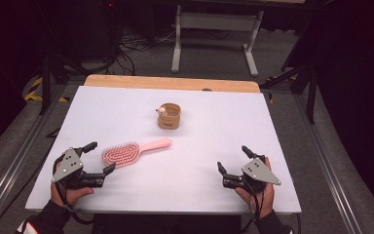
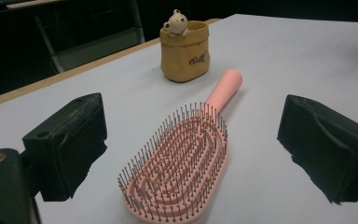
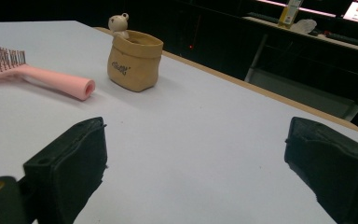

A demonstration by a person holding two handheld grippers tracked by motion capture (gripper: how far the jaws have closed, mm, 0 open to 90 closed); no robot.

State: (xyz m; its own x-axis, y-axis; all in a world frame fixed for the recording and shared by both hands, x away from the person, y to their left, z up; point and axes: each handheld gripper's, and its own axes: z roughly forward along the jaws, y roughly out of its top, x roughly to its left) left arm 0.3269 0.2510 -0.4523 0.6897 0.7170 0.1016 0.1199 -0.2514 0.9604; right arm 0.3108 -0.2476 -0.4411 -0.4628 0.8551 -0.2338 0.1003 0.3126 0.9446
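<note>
A white surface (image 1: 214, 185) with a wooden strip along its far edge carries 2 things. A pink hairbrush (image 1: 131, 151) lies flat left of center, bristles up, handle toward the upper right. A small tan pouch (image 1: 169, 117) stands upright above center, apart from the handle.

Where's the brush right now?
In the high view the brush lies bristles up on the table, left of centre, its head just ahead of the open left gripper and its handle pointing toward the pouch.
</note>
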